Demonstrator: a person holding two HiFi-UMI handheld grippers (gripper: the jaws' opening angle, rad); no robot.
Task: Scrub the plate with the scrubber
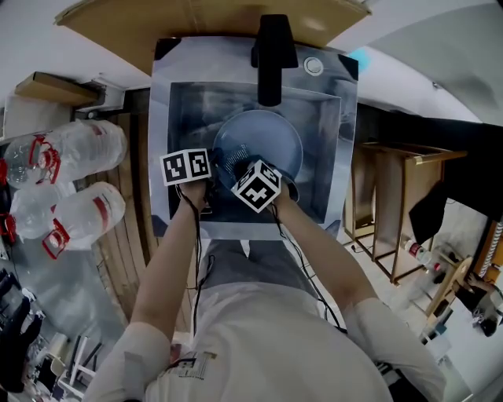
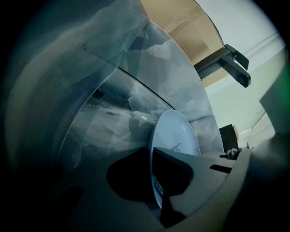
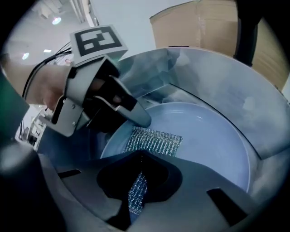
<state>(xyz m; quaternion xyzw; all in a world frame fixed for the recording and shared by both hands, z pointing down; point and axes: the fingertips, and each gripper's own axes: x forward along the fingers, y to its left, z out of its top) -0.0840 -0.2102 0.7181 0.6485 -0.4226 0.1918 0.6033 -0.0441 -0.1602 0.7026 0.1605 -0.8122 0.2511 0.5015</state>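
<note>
A pale blue plate [image 1: 271,141] rests in the steel sink [image 1: 185,102], tilted up at its near left rim. My left gripper [image 1: 206,187] is shut on that rim; in the left gripper view the plate [image 2: 174,131] stands edge-on between the jaws of the left gripper [image 2: 156,179]. My right gripper [image 1: 253,174] is shut on a silvery mesh scrubber [image 3: 152,141], which lies flat against the plate's [image 3: 213,136] inner face near the left gripper's fingers [image 3: 136,113]. In the right gripper view the scrubber runs down between the jaws of the right gripper [image 3: 138,181].
A black tap [image 1: 271,55] overhangs the sink's far side. Large plastic water bottles [image 1: 71,180] lie to the left of the sink. A wooden frame [image 1: 393,212] stands to the right. Cardboard [image 1: 204,20] leans behind the sink.
</note>
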